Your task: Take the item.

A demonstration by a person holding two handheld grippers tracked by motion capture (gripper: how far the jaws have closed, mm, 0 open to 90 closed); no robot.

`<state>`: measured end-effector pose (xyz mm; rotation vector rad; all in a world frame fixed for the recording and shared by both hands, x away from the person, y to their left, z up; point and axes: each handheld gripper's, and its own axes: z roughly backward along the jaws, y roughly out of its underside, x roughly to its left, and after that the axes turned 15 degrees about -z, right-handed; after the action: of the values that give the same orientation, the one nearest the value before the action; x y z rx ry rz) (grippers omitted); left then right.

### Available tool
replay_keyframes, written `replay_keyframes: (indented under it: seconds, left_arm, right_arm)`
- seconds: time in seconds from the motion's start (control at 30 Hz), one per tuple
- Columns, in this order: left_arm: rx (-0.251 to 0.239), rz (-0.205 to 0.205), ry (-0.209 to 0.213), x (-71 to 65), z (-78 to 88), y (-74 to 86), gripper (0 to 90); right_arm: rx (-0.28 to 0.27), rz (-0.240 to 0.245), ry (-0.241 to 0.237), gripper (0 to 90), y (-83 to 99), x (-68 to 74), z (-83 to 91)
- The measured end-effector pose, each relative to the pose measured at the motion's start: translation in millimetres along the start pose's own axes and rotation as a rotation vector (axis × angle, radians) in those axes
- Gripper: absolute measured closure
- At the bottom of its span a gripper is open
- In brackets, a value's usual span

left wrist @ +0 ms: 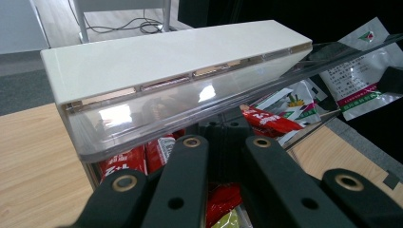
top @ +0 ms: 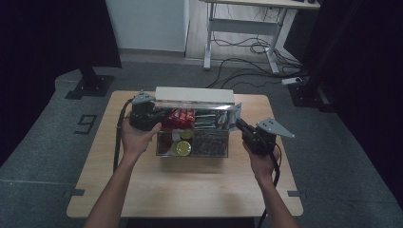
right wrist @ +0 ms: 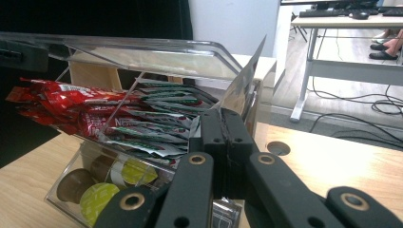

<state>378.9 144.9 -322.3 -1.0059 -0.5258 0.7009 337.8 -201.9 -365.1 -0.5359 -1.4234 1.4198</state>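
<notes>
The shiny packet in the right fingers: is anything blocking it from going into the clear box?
Nothing visible does. The silver packet sits at the clear box open right end, lid lifted, beside the other sachets.

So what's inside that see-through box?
In the clear box: red packets, silver-green sachets, and round pods with yellow-green lids underneath. Whatever lies below the packets is covered.

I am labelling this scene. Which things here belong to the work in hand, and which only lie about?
In the work:
clear organiser box
its white lid
silver sachet, pinched by the right gripper
red sachets
left gripper, shut at the box

Lying about:
desk
floor cables
</notes>
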Motion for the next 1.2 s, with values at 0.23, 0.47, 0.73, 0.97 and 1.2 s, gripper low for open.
replay_keyframes:
  seconds: [0.23,0.47,0.73,0.97,1.2]
  left_arm:
    - [0.000,0.000,0.000,0.2,0.8,0.4,90.0]
    - [0.002,-0.001,-0.001,0.4,0.8,0.5,90.0]
    - [0.002,-0.002,-0.003,0.2,1.2,0.4,90.0]
    - [0.002,-0.002,-0.005,0.1,1.3,0.4,90.0]
    - [0.002,-0.001,-0.004,0.2,1.4,0.4,90.0]
  right_arm:
    - [-0.010,-0.004,-0.001,89.6,-0.9,-2.2,3.9]
    - [-0.018,-0.009,-0.003,89.6,-1.8,-4.5,8.5]
    - [-0.021,-0.003,0.000,89.5,-2.0,-7.6,13.5]
    - [-0.014,-0.002,0.011,89.6,0.7,-12.8,16.2]
    - [-0.010,0.000,0.019,89.6,3.3,-17.3,18.2]
